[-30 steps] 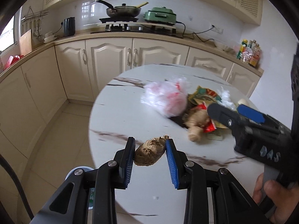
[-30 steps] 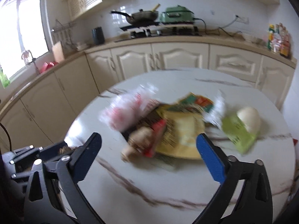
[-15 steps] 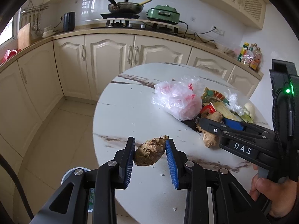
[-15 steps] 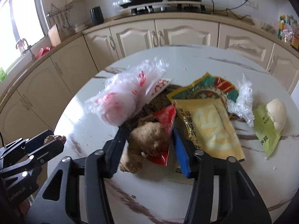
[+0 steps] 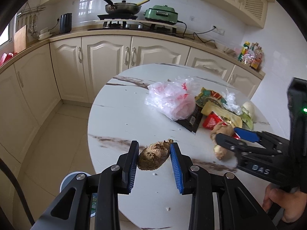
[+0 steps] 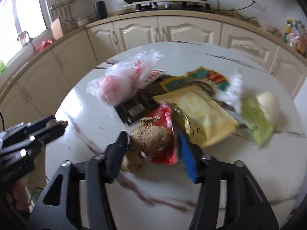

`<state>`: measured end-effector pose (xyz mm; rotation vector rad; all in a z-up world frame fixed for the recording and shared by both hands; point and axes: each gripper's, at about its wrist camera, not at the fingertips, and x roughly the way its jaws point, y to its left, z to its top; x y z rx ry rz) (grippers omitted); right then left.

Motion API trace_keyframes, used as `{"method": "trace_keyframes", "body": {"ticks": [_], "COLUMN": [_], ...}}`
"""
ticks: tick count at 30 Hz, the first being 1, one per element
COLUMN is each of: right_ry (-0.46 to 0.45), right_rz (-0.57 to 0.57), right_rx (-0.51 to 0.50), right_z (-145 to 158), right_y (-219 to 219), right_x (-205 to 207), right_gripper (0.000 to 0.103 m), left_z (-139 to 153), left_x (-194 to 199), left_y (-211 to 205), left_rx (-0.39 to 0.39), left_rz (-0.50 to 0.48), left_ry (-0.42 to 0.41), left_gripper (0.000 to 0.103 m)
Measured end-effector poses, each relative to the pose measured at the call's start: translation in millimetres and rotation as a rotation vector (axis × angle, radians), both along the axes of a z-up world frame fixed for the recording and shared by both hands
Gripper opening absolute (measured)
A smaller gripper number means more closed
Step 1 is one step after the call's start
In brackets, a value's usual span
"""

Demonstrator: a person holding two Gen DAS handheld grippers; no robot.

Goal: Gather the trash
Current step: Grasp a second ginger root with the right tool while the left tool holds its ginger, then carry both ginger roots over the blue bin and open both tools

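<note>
My left gripper point(image 5: 154, 147) is shut on a brown knobbly lump point(image 5: 153, 158), held just above the near part of the round marble table point(image 5: 119, 115). My right gripper point(image 6: 152, 135) points down at a ginger root point(image 6: 149, 141) that lies partly on a red wrapper point(image 6: 165, 115). Both are between its jaws, which are opening. The black finger touches the ginger, and the blue pad stands a little clear of the wrapper. The left wrist view shows that gripper point(image 5: 226, 133) at the ginger point(image 5: 220, 132) from the side.
Beyond the ginger lie a clear plastic bag point(image 6: 122, 84), a black packet point(image 6: 134, 107), a yellow packet point(image 6: 201, 115), a green wrapper point(image 6: 257, 118) and a white round lump point(image 6: 268, 105). A blue-rimmed bin point(image 5: 71, 180) stands on the floor below the table's left edge. Cabinets line the far wall.
The right gripper has come down from wide open above the pile to stand narrower around the ginger and red wrapper. The left gripper still holds the brown lump in the same place.
</note>
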<state>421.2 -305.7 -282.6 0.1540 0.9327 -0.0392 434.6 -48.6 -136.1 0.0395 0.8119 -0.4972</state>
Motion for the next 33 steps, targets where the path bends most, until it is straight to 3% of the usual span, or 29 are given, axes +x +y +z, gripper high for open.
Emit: {"method": "trace_keyframes", "body": {"ticks": [5, 7, 11, 19, 20, 24, 29, 33], "right_ry": [-0.082, -0.094, -0.052, 0.039, 0.041, 0.047, 0.027, -0.032], "right_rz": [-0.033, -0.008, 0.025, -0.005, -0.006, 0.015, 0.019, 0.033], "right_rx": [-0.034, -0.019, 0.002, -0.028, -0.040, -0.037, -0.032, -0.045], "right_z": [22, 27, 18, -8, -9, -10, -5, 19], "right_y": [3, 9, 21, 22, 21, 17, 16, 27], "right_x": [-25, -26, -14, 4, 4, 3, -6, -17], "right_gripper": [0.057, 0.051, 0.040, 0.035, 0.030, 0.026, 0.025, 0.025], "left_z": [2, 3, 5, 1, 1, 1, 8, 18], "left_x": [-8, -10, -12, -8, -8, -6, -11, -17], "left_y": [-4, -5, -3, -2, -2, 2, 11, 34], "left_rx": [0.001, -0.001, 0.001, -0.005, -0.008, -0.029, -0.065, -0.108], "left_rz": [-0.012, -0.014, -0.022, -0.025, -0.028, -0.031, -0.033, -0.008], "left_ry": [0.003, 0.002, 0.004, 0.020, 0.022, 0.030, 0.026, 0.013], "left_gripper": [0.030, 0.030, 0.030, 0.030, 0.030, 0.030, 0.030, 0.030]}}
